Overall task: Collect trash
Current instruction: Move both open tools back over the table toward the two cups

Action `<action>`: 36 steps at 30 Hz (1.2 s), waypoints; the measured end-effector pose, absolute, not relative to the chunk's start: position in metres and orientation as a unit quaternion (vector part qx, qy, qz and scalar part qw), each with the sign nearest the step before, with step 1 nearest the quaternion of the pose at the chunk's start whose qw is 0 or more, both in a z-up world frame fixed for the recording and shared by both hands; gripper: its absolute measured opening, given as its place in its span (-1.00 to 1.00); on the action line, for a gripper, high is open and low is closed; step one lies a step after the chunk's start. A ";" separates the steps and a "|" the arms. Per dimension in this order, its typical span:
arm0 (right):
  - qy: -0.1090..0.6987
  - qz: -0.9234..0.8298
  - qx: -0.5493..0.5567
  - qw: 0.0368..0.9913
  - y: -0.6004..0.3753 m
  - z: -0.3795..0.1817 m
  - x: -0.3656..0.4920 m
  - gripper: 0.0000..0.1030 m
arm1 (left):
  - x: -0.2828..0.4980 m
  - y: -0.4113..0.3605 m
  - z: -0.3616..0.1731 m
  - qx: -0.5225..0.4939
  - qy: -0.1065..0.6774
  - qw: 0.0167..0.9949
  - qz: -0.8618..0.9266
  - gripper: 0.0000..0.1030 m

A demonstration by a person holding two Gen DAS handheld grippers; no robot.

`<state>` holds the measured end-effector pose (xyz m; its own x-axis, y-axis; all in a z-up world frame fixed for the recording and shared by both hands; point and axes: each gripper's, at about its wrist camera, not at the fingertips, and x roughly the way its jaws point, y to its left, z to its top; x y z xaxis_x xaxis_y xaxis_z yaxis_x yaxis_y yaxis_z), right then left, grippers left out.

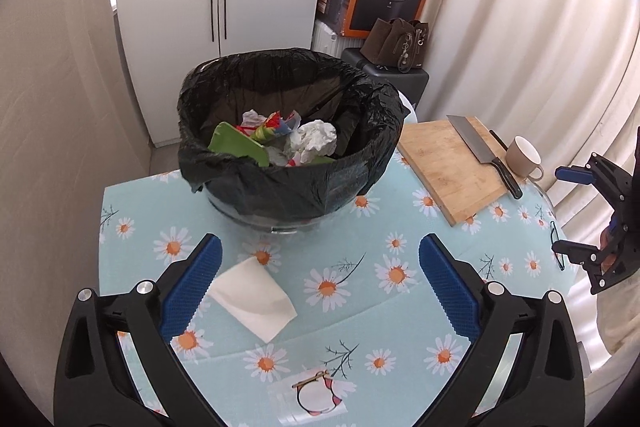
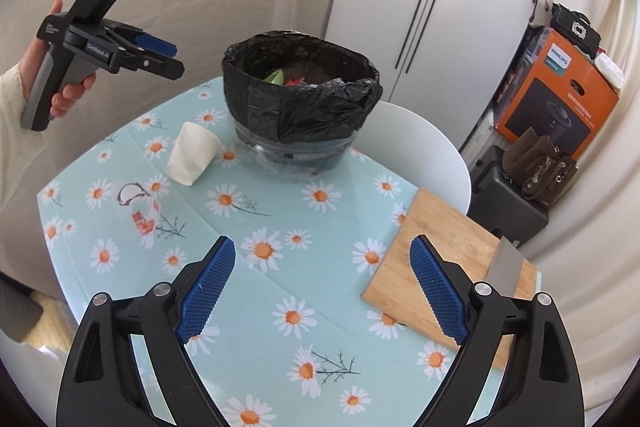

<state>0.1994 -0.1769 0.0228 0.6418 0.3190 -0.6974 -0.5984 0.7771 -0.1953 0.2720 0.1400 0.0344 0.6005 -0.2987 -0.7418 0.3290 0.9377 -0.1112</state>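
Note:
A bin lined with a black bag (image 1: 288, 147) stands at the far side of the daisy-print table (image 1: 360, 307) and holds crumpled paper and wrappers; it also shows in the right wrist view (image 2: 300, 99). A flattened white paper cup (image 1: 252, 299) lies on the table in front of the bin, just right of my left gripper's left pad; it also shows in the right wrist view (image 2: 192, 155). A clear printed plastic wrapper (image 1: 316, 395) lies nearer, and it shows in the right wrist view too (image 2: 140, 211). My left gripper (image 1: 320, 267) is open above the table. My right gripper (image 2: 322, 267) is open and empty.
A wooden cutting board (image 1: 452, 163) with a cleaver (image 1: 480, 147) lies at the right, a beige mug (image 1: 524, 157) beside it. A white chair (image 2: 420, 147) stands behind the table. A white cabinet (image 1: 216, 7), boxes and a brown bag (image 1: 396, 47) are beyond.

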 end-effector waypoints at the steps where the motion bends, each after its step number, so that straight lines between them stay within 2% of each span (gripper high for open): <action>1: 0.332 0.267 -0.211 0.880 -0.175 0.022 0.196 0.64 | 0.264 0.142 0.035 0.019 0.411 0.895 -0.170 0.88; 10: 0.326 0.334 -0.229 0.854 -0.142 0.008 0.167 0.64 | 0.182 0.169 0.042 -0.008 0.398 0.910 -0.112 0.88; 18: 0.334 0.392 -0.250 0.820 -0.095 -0.012 0.155 0.64 | 0.129 0.202 0.026 -0.032 0.408 0.911 -0.060 0.88; 36: 0.361 0.487 -0.351 0.714 0.036 -0.062 0.167 0.64 | 0.083 0.285 -0.018 -0.062 0.439 0.896 0.032 0.88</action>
